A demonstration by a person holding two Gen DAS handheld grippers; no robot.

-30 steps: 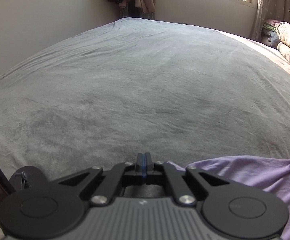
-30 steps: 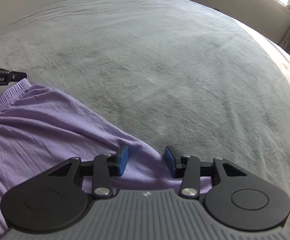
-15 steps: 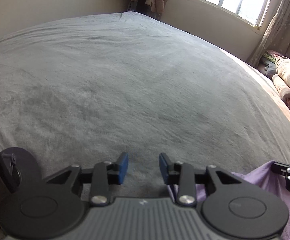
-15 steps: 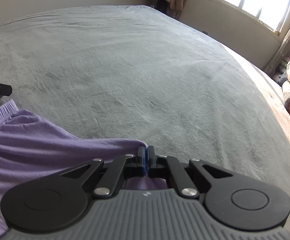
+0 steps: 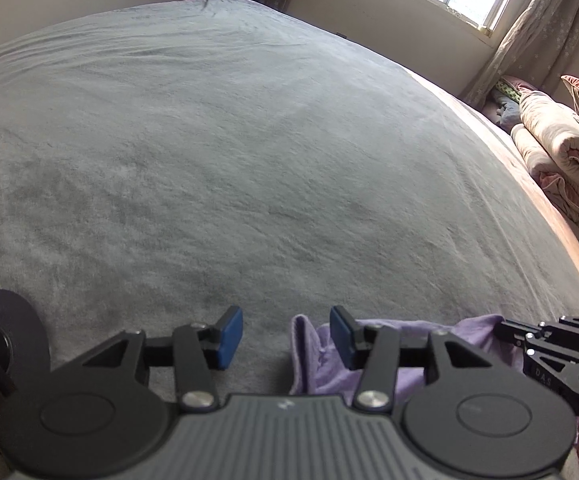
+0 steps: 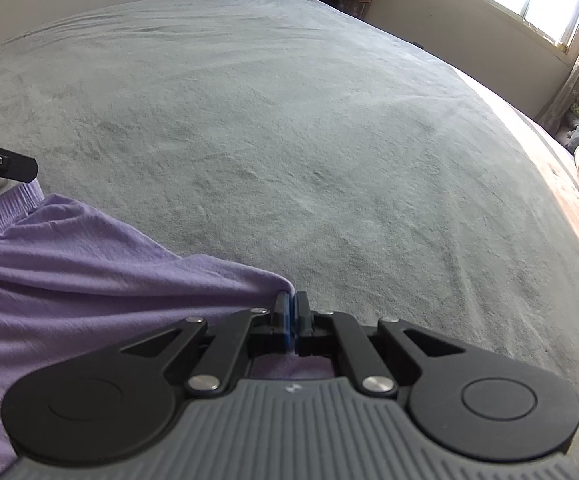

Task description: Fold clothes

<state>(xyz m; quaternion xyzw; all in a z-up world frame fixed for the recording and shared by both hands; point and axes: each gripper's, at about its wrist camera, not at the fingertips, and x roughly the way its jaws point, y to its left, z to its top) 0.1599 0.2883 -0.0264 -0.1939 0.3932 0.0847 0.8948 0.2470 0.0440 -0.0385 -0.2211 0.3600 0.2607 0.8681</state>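
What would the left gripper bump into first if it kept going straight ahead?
Most likely the grey blanket on the bed. The left gripper tilts downward, its jaws opening, with the purple garment's edge between them. Depth is hard to judge.

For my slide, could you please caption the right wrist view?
Right gripper shut on the purple garment's edge over a grey bedspread.

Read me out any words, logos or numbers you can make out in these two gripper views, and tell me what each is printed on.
"DAS": pale letters on the side of the right gripper, at the left wrist view's right edge; any further letters are cut off.
A small pale emblem on the left gripper body: too small to read.
The same emblem on the right gripper's body in its own view: unreadable.
Purple garment, grey bedspread: no text.
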